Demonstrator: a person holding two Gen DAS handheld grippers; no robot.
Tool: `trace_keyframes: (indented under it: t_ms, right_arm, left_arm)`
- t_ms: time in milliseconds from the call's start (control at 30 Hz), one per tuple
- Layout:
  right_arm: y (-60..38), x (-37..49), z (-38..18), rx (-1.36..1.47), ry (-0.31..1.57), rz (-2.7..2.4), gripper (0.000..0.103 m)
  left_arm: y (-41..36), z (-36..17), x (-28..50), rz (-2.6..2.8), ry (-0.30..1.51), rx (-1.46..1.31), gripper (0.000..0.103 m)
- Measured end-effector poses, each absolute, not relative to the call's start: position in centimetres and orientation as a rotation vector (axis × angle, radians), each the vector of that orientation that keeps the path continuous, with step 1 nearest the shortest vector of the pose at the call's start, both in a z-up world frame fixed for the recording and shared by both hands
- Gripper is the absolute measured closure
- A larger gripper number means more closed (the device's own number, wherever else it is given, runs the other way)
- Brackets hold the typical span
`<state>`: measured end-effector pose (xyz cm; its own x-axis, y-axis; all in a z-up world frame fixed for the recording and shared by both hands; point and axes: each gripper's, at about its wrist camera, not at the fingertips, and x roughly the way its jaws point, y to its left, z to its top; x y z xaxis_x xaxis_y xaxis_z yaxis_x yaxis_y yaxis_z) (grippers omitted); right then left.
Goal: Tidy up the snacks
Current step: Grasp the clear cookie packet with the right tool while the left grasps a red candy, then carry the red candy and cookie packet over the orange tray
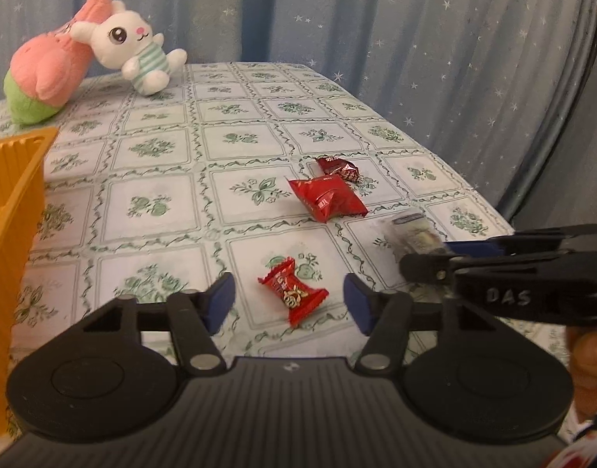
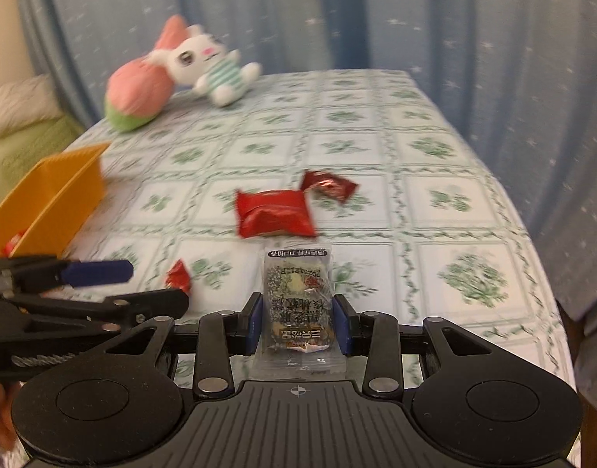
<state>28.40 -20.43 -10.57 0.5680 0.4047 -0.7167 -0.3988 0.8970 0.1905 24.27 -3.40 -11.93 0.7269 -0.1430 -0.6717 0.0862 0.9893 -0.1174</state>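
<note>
Snacks lie spread on the table [image 1: 259, 124], which has a cloth with green flowers. The left wrist view shows the left gripper [image 1: 288, 298] with its jaws apart on both sides of a small red candy [image 1: 292, 292]; the blue pads do not touch the wrapper, and the candy rests on the cloth. In this view the right gripper [image 1: 446, 253] comes in from the right edge, and the clear packet [image 1: 411, 230] beside it looks blurred.

The right wrist view shows that packet much better: the right gripper [image 2: 298, 321] is closed on the clear packet [image 2: 298, 304], both blue pads pressing its sides, and dark printed text is visible on it. Only this view shows the inside of the yellow box [image 2: 45, 202] on the left, where something red lies at the bottom.

Both views show a big red pouch [image 1: 326, 197] and a dark red candy [image 1: 337, 169] just beside it, further on the table, and two plush toys [image 1: 84, 50] at the far edge.
</note>
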Motion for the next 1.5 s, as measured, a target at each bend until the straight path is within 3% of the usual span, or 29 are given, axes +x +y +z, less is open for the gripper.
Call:
trace_keyframes:
  t_ms: [67, 300, 400, 733, 1500]
  right_arm:
    - [-20.8, 28.5, -10.6, 0.021, 0.843, 0.457, 0.065]
    - [-21.0, 28.4, -10.6, 0.027, 0.842, 0.447, 0.065]
    - [-21.0, 28.3, -10.6, 0.025, 0.839, 0.447, 0.065]
    - [-20.1, 26.4, -9.9, 0.025, 0.821, 0.446, 0.065]
    - [-14.2, 13.3, -3.2, 0.033, 0.789, 0.451, 0.065]
  left_arm:
    - [-3.9, -12.2, 24.5, -0.122, 0.74, -0.061, 0.06]
    - [-4.4, -13.1, 24.9, -0.102, 0.759, -0.043, 0.072]
    - [-4.3, -13.2, 24.7, -0.096, 0.764, -0.033, 0.084]
    - [-2.9, -11.0, 22.2, -0.07, 0.778, -0.07, 0.085]
    - [3.3, -2.4, 9.7, 0.068, 0.729, -0.094, 0.085]
